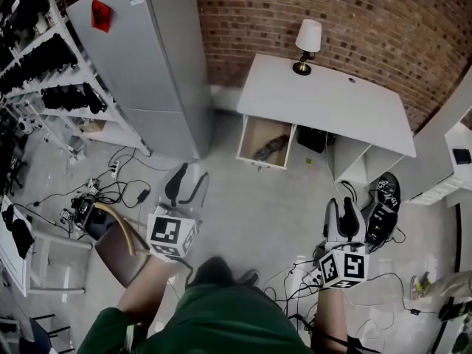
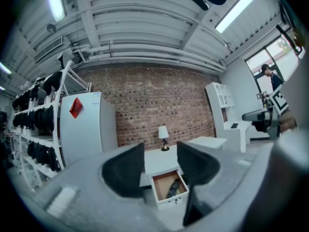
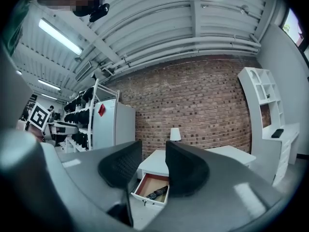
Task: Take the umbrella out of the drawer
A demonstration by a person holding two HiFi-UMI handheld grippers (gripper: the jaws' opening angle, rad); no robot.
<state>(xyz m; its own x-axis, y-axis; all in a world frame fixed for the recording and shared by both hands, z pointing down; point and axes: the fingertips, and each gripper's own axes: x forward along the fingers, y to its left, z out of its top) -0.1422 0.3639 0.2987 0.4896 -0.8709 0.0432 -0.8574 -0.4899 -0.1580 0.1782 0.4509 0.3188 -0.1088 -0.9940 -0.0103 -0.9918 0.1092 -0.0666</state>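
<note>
Grey left gripper, jaws apart, dark folded umbrella, wood-lined drawer

You are working in a lab or test hall, not a home. Indicators: a bare brick wall, a ribbed industrial ceiling with tube lights, and metal racks of dark gear. Loose cables cross the grey floor (densest beside the racks). A white table, lamp and refrigerator supply the only household furniture.
</note>
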